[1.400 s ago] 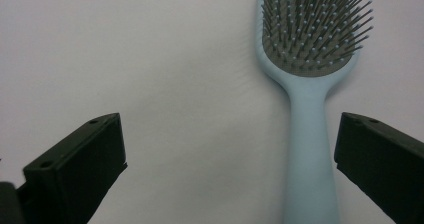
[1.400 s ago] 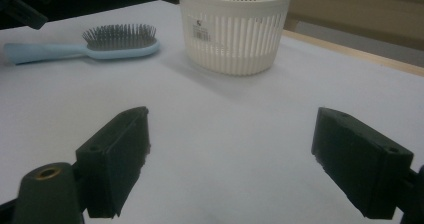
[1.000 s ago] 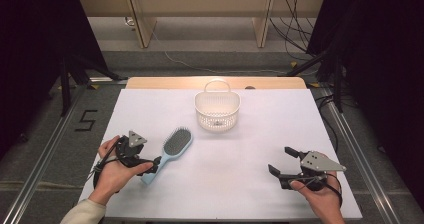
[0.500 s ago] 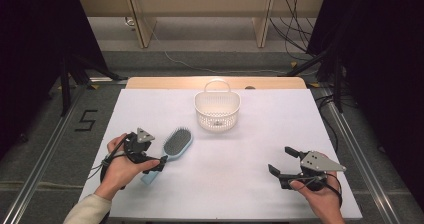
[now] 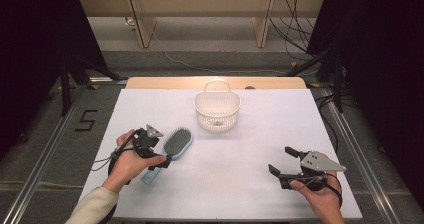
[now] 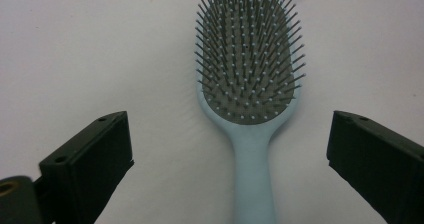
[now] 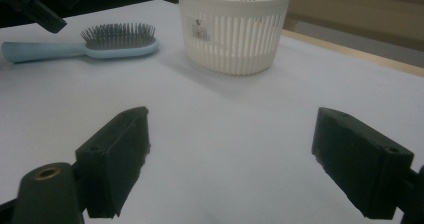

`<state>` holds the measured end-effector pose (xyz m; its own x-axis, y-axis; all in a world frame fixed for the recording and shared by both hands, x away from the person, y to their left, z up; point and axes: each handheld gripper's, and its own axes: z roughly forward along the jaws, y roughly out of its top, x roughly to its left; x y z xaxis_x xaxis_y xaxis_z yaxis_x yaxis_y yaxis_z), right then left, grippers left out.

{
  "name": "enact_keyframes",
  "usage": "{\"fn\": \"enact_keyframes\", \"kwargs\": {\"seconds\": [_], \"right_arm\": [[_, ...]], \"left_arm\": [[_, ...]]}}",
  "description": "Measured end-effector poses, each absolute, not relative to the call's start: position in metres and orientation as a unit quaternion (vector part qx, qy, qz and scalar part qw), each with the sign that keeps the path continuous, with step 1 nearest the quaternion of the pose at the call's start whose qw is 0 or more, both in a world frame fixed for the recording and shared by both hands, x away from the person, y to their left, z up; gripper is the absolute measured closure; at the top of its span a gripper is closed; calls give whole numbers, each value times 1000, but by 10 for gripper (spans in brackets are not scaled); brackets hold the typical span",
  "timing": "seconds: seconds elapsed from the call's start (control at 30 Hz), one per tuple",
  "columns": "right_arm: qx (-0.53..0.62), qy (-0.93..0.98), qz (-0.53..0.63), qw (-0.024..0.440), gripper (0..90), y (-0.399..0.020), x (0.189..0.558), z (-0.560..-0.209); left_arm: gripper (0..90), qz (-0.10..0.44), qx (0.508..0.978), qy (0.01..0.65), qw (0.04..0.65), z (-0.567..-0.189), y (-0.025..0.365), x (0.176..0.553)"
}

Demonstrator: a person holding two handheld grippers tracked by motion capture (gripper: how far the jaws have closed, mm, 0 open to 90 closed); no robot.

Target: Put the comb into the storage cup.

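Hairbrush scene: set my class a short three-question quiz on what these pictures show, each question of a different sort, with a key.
1. True or false: the left tongs are shut on the handle of the light blue hairbrush.
2. Multiple choice: where does the white slotted basket stand? A) at the table's near edge; B) beyond the hairbrush, toward the table's far edge; C) under the right tongs.
3. Fill in: the hairbrush lies with its bristles facing ____.

Key
1. False: the jaws stand open, one on each side of the handle, apart from it.
2. B.
3. Up.
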<state>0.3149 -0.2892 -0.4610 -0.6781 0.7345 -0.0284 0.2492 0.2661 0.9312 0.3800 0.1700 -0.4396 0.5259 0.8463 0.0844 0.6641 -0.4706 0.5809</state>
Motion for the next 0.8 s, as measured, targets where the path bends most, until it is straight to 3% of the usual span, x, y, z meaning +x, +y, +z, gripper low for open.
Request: {"fn": "enact_keyframes", "kwargs": {"seconds": [0.43,0.8], "right_arm": [[324,760,512,236,161,-289,315,-461],[326,759,512,236,161,-290,315,-462]], "left_arm": [[124,95,872,462,133,-456,156,403],[187,70,865,485,104,-466,155,414]]}}
